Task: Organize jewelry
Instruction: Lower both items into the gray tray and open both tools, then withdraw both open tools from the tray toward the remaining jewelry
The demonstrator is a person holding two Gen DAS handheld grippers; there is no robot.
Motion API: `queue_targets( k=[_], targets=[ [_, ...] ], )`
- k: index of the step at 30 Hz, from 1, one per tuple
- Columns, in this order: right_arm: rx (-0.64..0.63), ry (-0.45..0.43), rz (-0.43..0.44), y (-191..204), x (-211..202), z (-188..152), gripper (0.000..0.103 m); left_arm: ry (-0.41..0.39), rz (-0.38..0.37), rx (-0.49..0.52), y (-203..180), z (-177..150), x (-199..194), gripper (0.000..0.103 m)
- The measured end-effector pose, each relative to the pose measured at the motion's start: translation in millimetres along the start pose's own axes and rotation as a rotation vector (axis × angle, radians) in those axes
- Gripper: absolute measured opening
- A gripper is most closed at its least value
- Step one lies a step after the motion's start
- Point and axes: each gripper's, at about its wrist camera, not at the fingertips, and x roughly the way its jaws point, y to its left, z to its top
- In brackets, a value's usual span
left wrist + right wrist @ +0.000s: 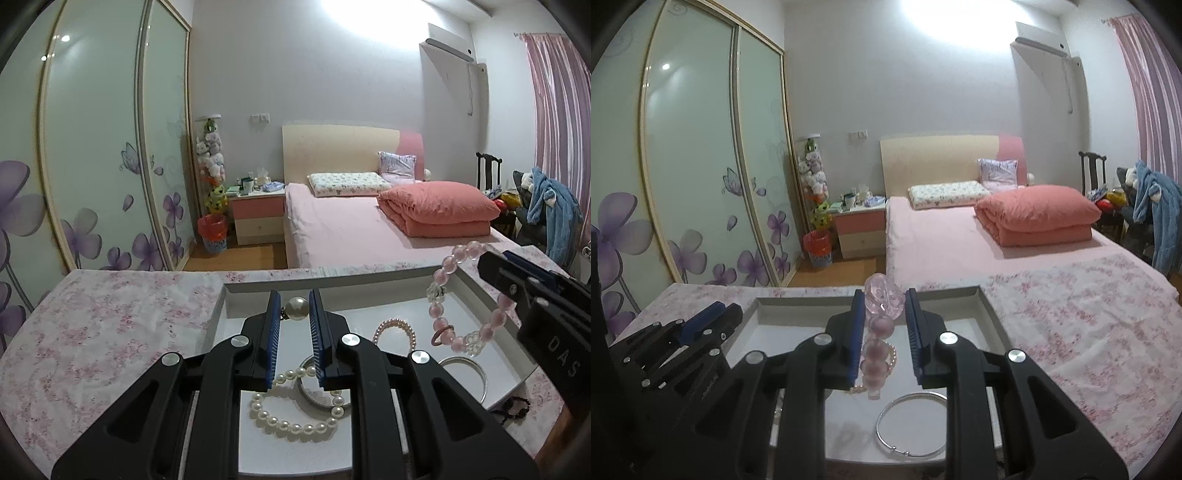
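Observation:
My left gripper (295,308) is shut on a pearl earring (296,308), held over the white tray (221,314). A white pearl bracelet (295,424) and a silver bangle (314,398) lie in the tray below it, with a small pink pearl bracelet (395,330) and another silver bangle (469,369) further right. My right gripper (882,308) is shut on a pink bead bracelet (877,332), which hangs above the tray (990,314); it also shows in the left wrist view (461,295). A silver bangle (912,424) lies beneath it.
The tray sits on a pink floral cloth (110,332). A dark beaded item (515,406) lies on the cloth right of the tray. Beyond are a bed (351,229), a wardrobe (92,147) and a nightstand (256,218).

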Motion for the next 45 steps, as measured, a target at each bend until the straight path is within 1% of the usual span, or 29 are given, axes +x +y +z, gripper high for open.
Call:
queue_targets(
  k=[5,7,8,9,10,11,17,22,29,33,36,39,40,42,44,45],
  targets=[
    [0.014,0.073,0.025,1,17,-6,0.023,0.034,-0.012,-0.007,0,-5,9,0.017],
    [0.030,0.099,0.033,-1,24,-8,0.024,0.046,-0.015,-0.013,0,-6,12,0.017],
    [0.040,0.109,0.032,-2,26,-10,0.027,0.054,-0.016,-0.016,1,-6,13,0.018],
    [0.052,0.120,0.029,-5,28,-11,0.030,0.062,-0.018,-0.022,2,-7,14,0.020],
    [0.060,0.121,0.026,-7,28,-11,0.034,0.067,-0.018,-0.026,3,-6,15,0.027],
    [0.069,0.119,0.021,-9,26,-11,0.034,0.070,-0.015,-0.033,5,-6,15,0.033],
    [0.094,0.086,-0.014,-27,5,-3,0.034,0.042,-0.003,-0.074,24,1,-3,0.034],
    [0.091,0.079,-0.037,-39,-19,-3,0.034,0.017,0.012,-0.108,48,3,-28,0.034],
    [0.075,0.103,-0.062,-53,-50,-13,0.034,0.026,0.026,-0.145,73,-13,-62,0.034],
    [0.055,0.147,-0.079,-63,-61,-24,0.034,0.048,0.030,-0.156,84,-28,-79,0.034],
    [0.046,0.220,-0.082,-72,-63,-38,0.034,0.077,0.024,-0.153,88,-39,-85,0.034],
    [0.022,0.299,-0.080,-76,-58,-53,0.034,0.102,0.008,-0.155,90,-48,-89,0.039],
    [0.011,0.323,-0.076,-76,-55,-58,0.036,0.112,0.000,-0.152,90,-52,-90,0.042],
    [-0.010,0.375,-0.063,-74,-48,-66,0.043,0.127,-0.008,-0.139,88,-56,-92,0.042],
    [-0.031,0.406,-0.053,-70,-45,-75,0.053,0.141,-0.021,-0.117,83,-61,-93,0.044],
    [-0.047,0.424,-0.051,-67,-41,-78,0.055,0.145,-0.024,-0.109,82,-63,-93,0.044]
  ],
)
